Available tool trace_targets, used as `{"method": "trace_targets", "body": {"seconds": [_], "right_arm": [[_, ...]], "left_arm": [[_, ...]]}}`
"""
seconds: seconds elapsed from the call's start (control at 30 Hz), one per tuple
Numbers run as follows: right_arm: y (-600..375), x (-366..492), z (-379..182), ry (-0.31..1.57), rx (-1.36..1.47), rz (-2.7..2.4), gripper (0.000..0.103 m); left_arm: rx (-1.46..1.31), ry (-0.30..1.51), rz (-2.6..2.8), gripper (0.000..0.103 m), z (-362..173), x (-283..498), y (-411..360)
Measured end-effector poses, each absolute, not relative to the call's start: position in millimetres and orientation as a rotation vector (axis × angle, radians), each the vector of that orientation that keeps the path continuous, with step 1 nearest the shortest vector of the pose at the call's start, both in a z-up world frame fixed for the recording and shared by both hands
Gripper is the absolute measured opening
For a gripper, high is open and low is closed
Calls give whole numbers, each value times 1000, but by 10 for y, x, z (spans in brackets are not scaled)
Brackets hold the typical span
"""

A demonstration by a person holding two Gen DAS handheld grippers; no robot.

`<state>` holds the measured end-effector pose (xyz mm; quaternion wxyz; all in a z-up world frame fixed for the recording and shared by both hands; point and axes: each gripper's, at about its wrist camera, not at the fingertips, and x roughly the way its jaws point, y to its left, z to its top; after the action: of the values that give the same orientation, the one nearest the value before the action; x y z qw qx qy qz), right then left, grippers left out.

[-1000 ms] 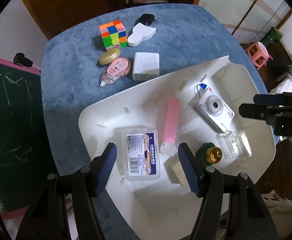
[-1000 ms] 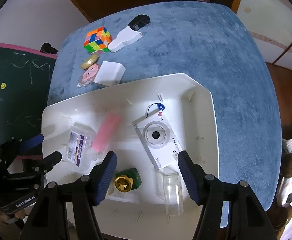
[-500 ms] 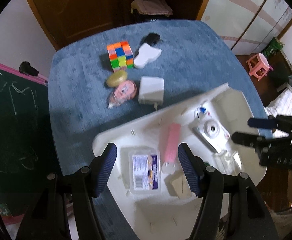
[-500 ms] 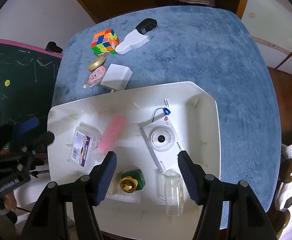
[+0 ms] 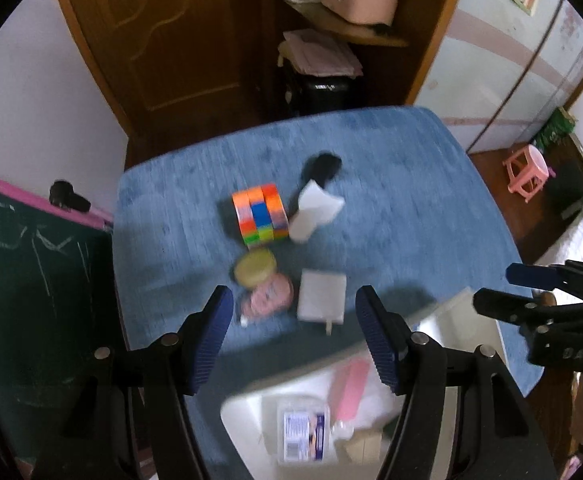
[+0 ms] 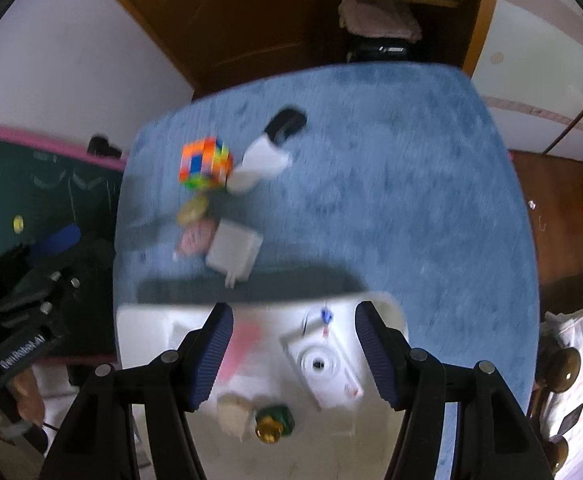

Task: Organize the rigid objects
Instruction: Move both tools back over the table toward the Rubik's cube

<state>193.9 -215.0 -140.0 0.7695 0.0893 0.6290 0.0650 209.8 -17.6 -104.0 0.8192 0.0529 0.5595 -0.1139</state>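
Room: brown wooden door (image 5: 179,40) fills the upper left of the left wrist view, with a shelf of pink things to its right; a green chalkboard (image 5: 31,280) stands at the left edge.
Table: blue carpet-like cover (image 5: 391,200) takes up the middle of both views, blurred.
Left gripper (image 5: 295,340): jaws spread wide with nothing between them, held above the table near the white tray's upper edge; it also shows at the left edge of the right wrist view (image 6: 31,280).
Right gripper (image 6: 293,350): fingers parted and empty, above the tray; seen again at the right edge of the left wrist view (image 5: 531,300).
White tray (image 5: 243,412): lower middle of the frame, on the table's near side.
Inside the tray: clear labelled box (image 5: 303,432), pink tube (image 5: 349,388) just beside it, white camera (image 6: 323,364), green bottle with gold cap (image 6: 273,424).
Loose on the table: colourful puzzle cube (image 5: 259,212) at centre, white block with a black end (image 5: 315,208) just to its right, a round yellowish lid (image 5: 255,266) below the cube, pink tape dispenser (image 5: 267,300) touching that lid, white charger (image 5: 322,296) beside the dispenser.
Spacing: the loose group lies above the tray in frame, apart from its rim.
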Motion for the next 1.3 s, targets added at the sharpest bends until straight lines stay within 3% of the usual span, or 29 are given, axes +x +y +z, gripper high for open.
{"method": "trace_targets", "body": {"seconds": [0.2,0.3,0.73,1.17,1.3], "right_arm": [[-2208,2397,-1201,1326,241,95,65],[-2206,2612,-1221,1311,256,69,73],[-2081,3183,-2108,1432,405,3,73],[-1947,3399,-2507,1487,461,-14,73],[-1843,3488,-2673,1513,485,-23,73]], "left_arm": [[81,1160,-223,67,-1018,2524,-203],[77,1164,-201,67,-1164,2745,-228],[-7,1301,-59,67,-2170,3315,-157],[-84,1397,-39,70,-2652,3395,-34],[-200,1398,-92,64,-2701,3368,84]]}}
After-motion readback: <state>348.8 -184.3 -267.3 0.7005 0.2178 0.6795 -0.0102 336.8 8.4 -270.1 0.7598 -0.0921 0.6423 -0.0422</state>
